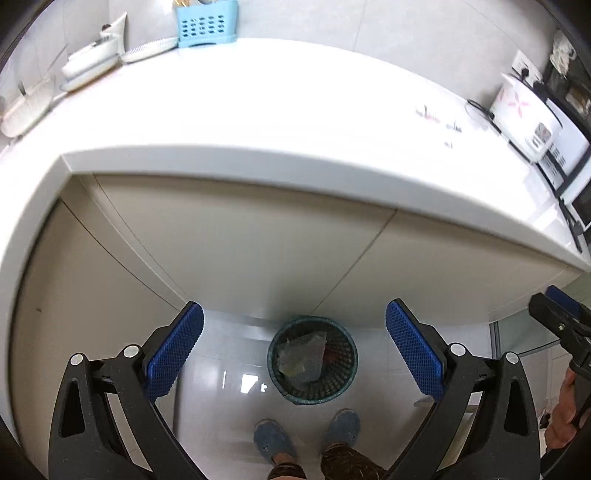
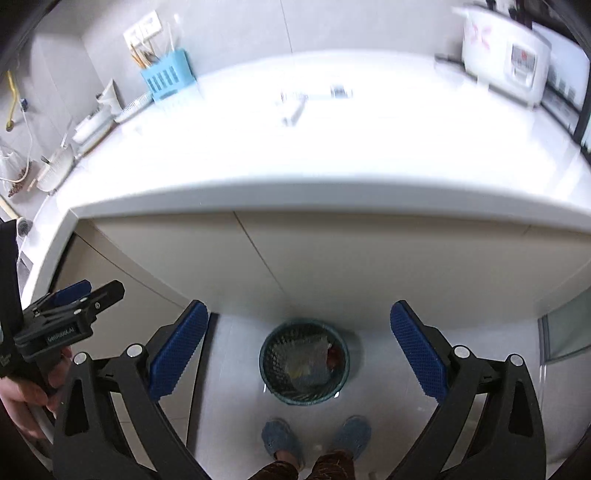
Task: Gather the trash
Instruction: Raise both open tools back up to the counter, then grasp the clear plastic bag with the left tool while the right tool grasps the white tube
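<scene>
Both grippers, left gripper (image 1: 294, 343) and right gripper (image 2: 299, 345), hang with jaws spread and empty over the bin (image 1: 312, 360) on the floor; scraps (image 2: 295, 107) wait far back on the counter (image 2: 295, 177). Next move, I'd say: reach up and pinch one.

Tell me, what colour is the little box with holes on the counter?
Light blue; the box shows best in the left wrist view.

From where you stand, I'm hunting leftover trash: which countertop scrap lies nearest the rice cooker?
The pink-marked wrapper, farthest back; the other scraps lie nearer the counter's front edge than it.
</scene>
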{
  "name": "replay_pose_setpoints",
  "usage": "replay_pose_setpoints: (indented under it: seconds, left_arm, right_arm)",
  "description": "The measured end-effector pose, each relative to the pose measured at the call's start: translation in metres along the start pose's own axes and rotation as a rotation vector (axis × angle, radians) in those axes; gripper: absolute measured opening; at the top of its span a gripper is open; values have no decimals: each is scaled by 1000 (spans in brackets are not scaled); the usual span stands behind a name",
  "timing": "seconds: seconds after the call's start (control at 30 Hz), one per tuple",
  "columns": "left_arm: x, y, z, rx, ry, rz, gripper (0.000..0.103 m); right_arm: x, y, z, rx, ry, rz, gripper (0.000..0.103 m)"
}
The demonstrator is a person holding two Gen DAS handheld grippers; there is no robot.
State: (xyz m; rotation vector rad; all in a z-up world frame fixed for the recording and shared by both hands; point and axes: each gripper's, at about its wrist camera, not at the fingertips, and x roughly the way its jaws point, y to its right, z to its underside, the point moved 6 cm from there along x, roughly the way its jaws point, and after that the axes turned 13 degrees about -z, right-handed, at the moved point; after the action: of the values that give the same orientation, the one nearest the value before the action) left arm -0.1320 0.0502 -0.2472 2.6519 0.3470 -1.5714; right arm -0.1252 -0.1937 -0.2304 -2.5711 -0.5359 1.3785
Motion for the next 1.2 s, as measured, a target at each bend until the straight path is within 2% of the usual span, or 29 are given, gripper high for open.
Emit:
replay_pose_setpoints:
  seconds: [0.13, 0.23, 0.33, 0.43, 0.6, 0.7, 0.87, 1.03, 1.2]
  left_arm:
    - [-39, -1, -37, -15, 57, 31, 97]
    - [-64, 1, -64, 13, 87, 32, 97]
    - [-88, 7, -91, 34, 125, 52, 97]
    - [-104, 6, -113, 41, 134, 60, 97]
    - [-104, 18, -134, 57, 126, 66, 97]
    - [-88, 29, -144, 52, 101, 82, 97]
    - [-60, 41, -166, 29, 78, 44, 97]
    - [-33, 52, -183, -25, 43, -9, 97]
    - [-15, 63, -191, -97, 5, -60, 97]
  right_arm:
    - [-43, -16, -43, -45, 77, 36, 95]
    - [-67, -26, -74, -88, 135, 62, 95]
    - [-88, -34, -101, -101, 178, 51, 95]
    - [-96, -41, -122, -111, 183, -7, 95]
    - [-88, -40, -157, -211, 160, -5, 95]
    - [-70, -33, -178, -287, 121, -5, 95]
    - [-21, -19, -218, -451, -1, -48, 89]
    - [47, -1, -241, -605, -181, -87, 79]
    - [106, 16, -249, -663, -350, -160, 73]
